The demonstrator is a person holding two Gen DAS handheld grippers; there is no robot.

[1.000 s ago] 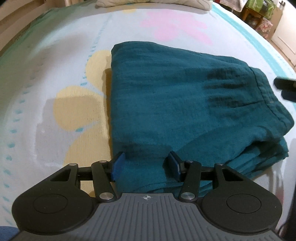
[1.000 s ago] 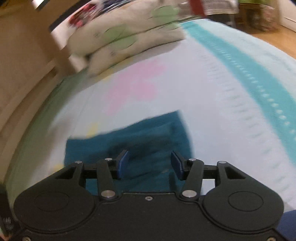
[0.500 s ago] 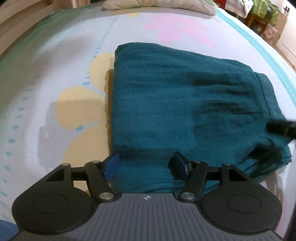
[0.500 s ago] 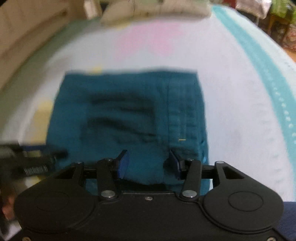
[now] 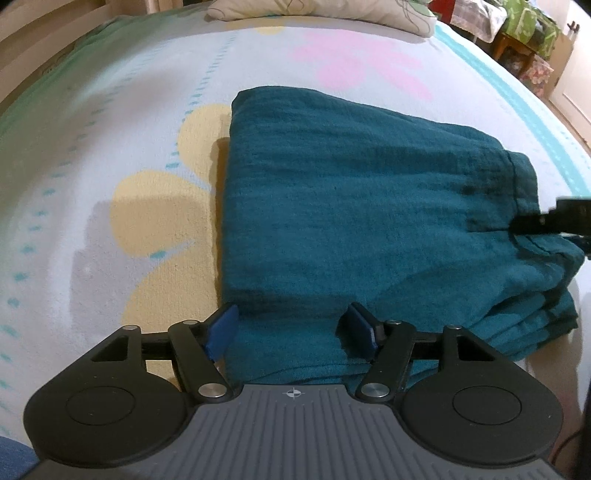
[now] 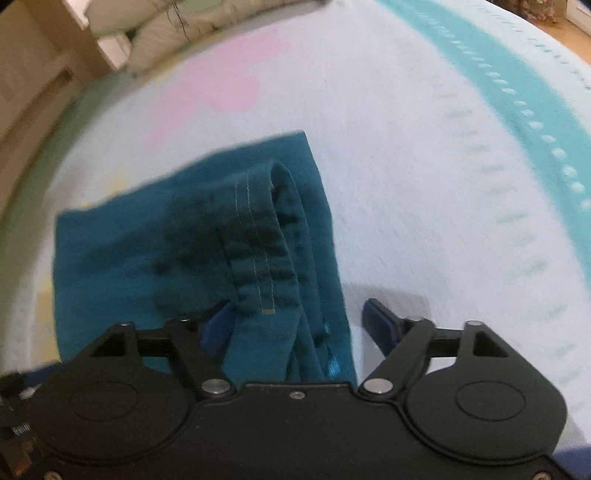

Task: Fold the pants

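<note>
The teal pants [image 5: 362,206] lie folded in a thick stack on the bed. My left gripper [image 5: 290,330] is open, its blue pads either side of the stack's near edge, low over the cloth. My right gripper [image 6: 301,325] is open over the waistband end of the pants [image 6: 192,251], whose stitched hem and layered edges lie between the fingers. The right gripper's tip also shows at the right edge of the left wrist view [image 5: 554,221], touching the waistband end.
The bed sheet [image 5: 110,155] is pale with yellow and pink flowers and a teal stripe [image 6: 517,85]. Pillows [image 5: 314,9] lie at the head. A wooden bed frame [image 6: 29,85] runs along the left. Furniture [image 5: 524,40] stands beyond the right edge.
My left gripper has opened wider at the stack's near edge. My right gripper has swung in over the waistband end and opened wide.
</note>
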